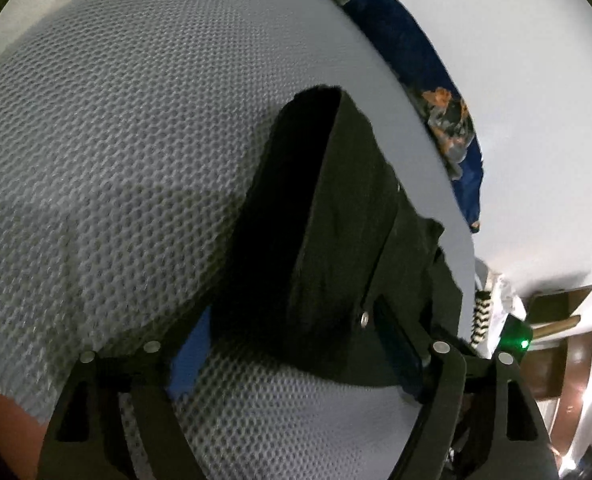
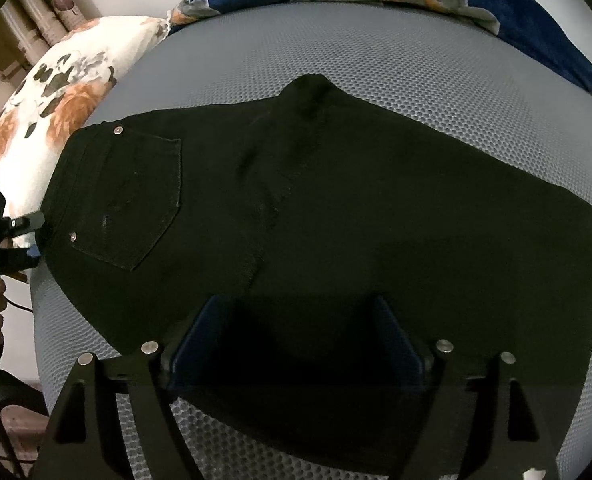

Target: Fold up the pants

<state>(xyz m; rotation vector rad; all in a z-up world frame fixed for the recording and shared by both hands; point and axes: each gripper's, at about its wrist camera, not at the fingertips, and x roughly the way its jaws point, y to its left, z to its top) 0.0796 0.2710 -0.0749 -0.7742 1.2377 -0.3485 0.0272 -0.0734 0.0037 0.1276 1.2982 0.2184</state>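
Two grippers released over pants on bed: left gripper at waistband, 9 o'clock; right gripper jaws spread. Pinch edges squarely before folding.

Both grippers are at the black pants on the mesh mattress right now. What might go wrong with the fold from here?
1. The left gripper is open at the waistband corner of the pants; closing might catch one layer only.
2. The right gripper is open over the cloth, so a shallow pinch may slip.
3. The mesh cover looks grippy; dragging could bunch the already doubled legs.
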